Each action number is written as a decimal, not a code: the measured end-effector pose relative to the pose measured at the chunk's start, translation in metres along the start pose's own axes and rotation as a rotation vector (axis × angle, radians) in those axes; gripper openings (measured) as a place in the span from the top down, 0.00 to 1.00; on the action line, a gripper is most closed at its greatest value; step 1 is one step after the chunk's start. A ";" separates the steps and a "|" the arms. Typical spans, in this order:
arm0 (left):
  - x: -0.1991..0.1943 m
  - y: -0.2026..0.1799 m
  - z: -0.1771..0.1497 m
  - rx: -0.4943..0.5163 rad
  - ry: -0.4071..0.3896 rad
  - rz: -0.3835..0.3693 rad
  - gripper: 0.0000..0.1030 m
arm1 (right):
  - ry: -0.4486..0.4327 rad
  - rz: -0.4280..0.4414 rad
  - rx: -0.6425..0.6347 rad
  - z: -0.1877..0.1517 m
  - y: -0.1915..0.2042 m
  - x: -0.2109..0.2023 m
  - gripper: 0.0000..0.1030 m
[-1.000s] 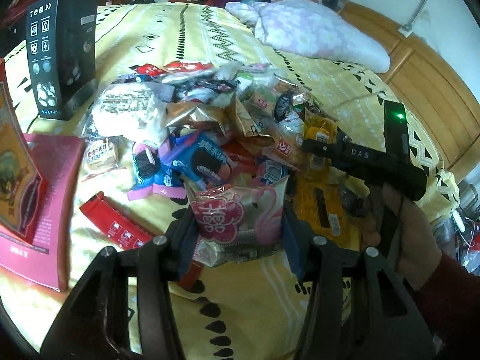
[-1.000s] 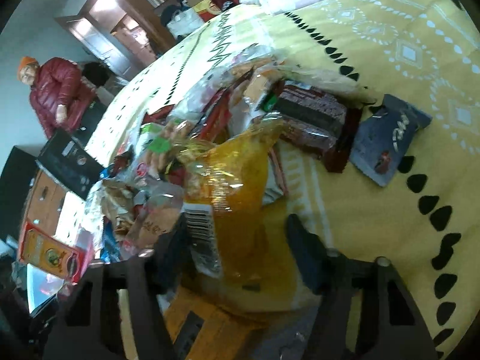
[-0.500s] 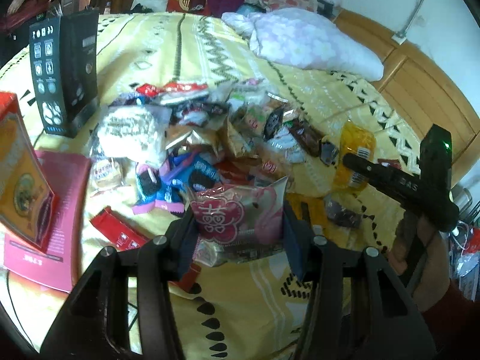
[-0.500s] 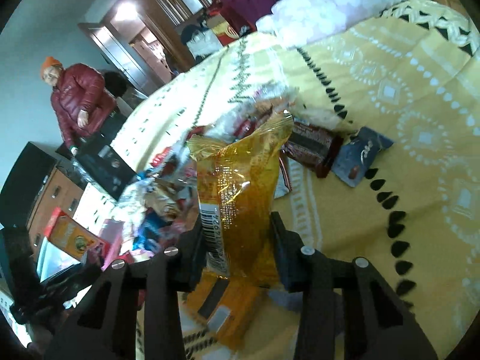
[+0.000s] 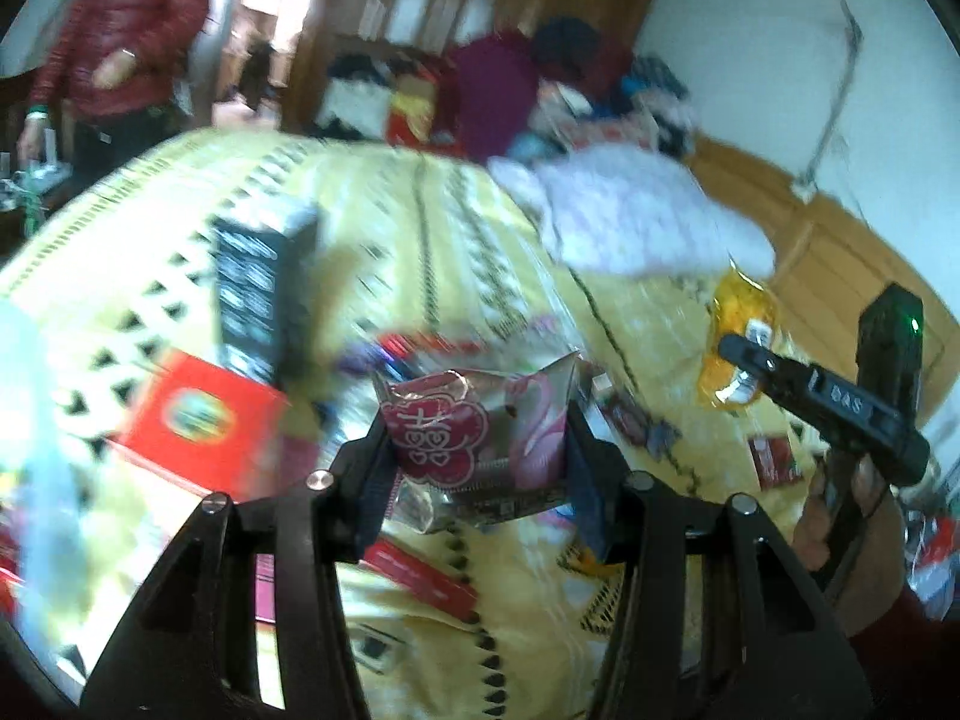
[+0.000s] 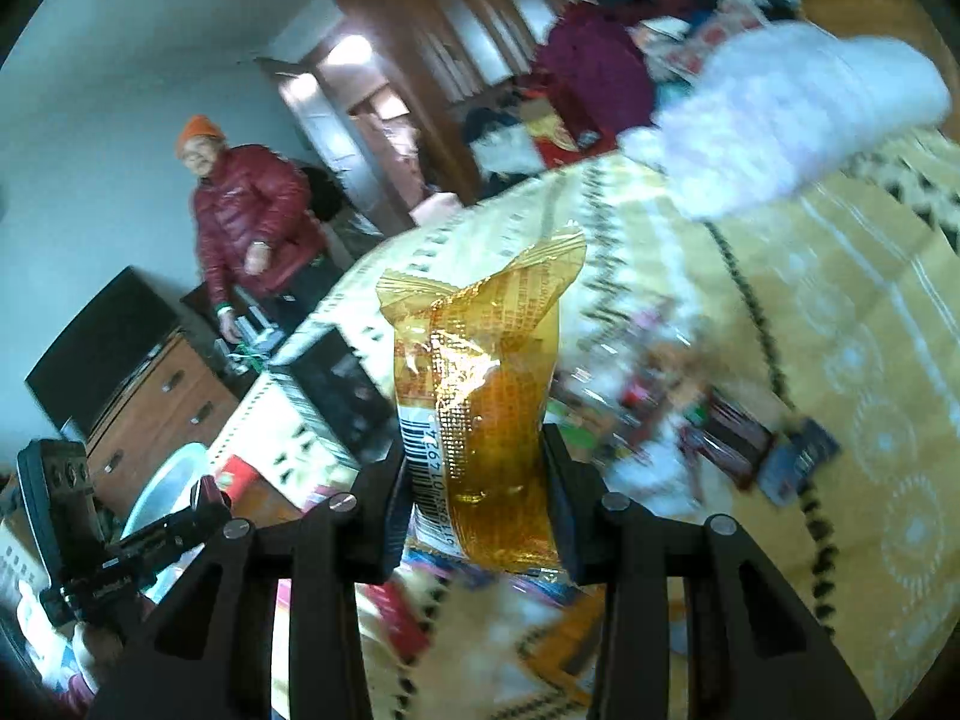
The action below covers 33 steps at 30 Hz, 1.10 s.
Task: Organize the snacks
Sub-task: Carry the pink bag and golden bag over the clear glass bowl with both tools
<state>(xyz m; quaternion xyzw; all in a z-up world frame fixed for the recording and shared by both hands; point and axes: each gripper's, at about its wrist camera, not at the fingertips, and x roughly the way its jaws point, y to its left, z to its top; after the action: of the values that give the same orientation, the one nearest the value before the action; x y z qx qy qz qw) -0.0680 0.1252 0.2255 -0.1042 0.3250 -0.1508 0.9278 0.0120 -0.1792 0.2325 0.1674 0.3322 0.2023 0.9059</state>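
pinching: left gripper (image 5: 480, 450) fingers on pink-red snack pack (image 5: 474, 438) | right gripper (image 6: 474, 480) fingers on crinkly golden pouch (image 6: 480, 396)

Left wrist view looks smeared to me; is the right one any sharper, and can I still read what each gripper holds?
Left wrist: bedspread and boxes streak with motion blur, but the pink snack packet in the left gripper stays crisp. Right wrist: background equally smeared, yet the orange snack bag in the right gripper is sharp, with some glare.

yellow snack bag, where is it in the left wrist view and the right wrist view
Left wrist: yellow snack bag far right, held by the right gripper.
Right wrist: centre, upright, clamped in that gripper.
Shared landmark: black box standing on the bed.
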 end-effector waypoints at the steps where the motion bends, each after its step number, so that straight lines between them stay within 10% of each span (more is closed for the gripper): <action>1: -0.012 0.010 0.006 -0.013 -0.027 0.020 0.50 | -0.005 0.020 -0.021 0.006 0.014 0.002 0.59; 19: -0.138 0.232 0.007 -0.435 -0.219 0.474 0.50 | 0.187 0.481 -0.331 0.018 0.331 0.125 0.59; 33: -0.148 0.284 -0.012 -0.523 -0.174 0.546 0.50 | 0.347 0.581 -0.426 -0.045 0.436 0.201 0.59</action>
<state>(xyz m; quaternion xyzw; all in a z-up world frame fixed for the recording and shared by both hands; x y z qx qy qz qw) -0.1257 0.4403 0.2182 -0.2593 0.2882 0.1989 0.9001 0.0106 0.3005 0.2839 0.0262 0.3698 0.5399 0.7557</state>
